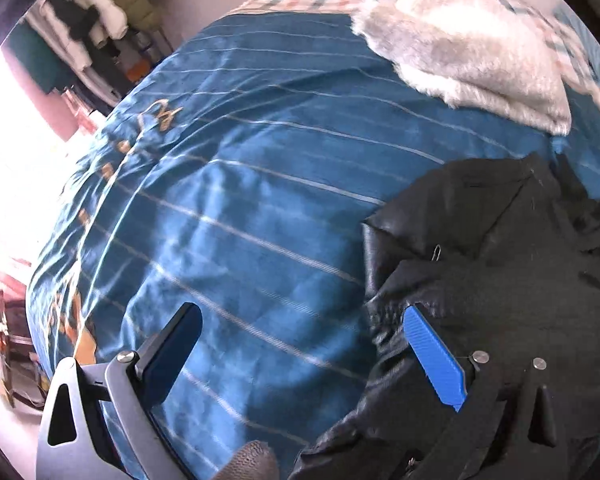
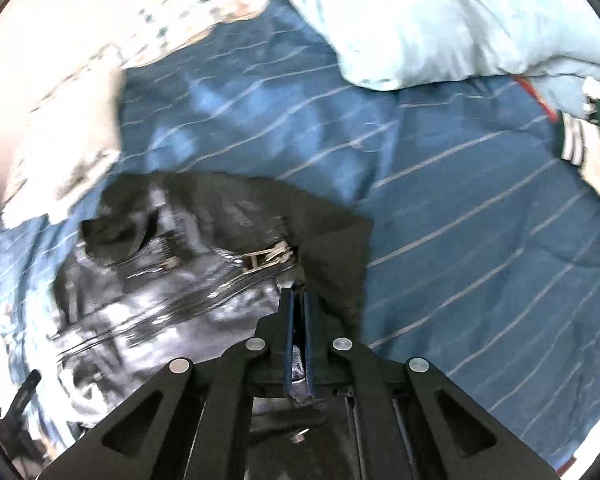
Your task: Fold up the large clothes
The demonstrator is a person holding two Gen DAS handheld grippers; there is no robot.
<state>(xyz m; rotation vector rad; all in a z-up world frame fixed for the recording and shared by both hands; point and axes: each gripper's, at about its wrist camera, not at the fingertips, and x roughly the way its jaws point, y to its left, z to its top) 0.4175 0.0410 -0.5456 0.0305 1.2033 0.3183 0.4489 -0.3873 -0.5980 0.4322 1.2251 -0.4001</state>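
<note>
The left gripper (image 1: 300,332) hangs with its jaws spread wide, one dark finger (image 1: 172,352) low to the left, the blue-padded finger (image 1: 434,356) far off to the right. The right gripper (image 2: 298,298) points forward with its two fingers pressed close together, pinching dark cloth between the pads.

No legible text, label, brand or number found in either view. The blue striped bedcover (image 1: 260,184) carries gold embroidered script near its left edge, seen from the left wrist camera; the characters are too distorted and blurred to read.
</note>
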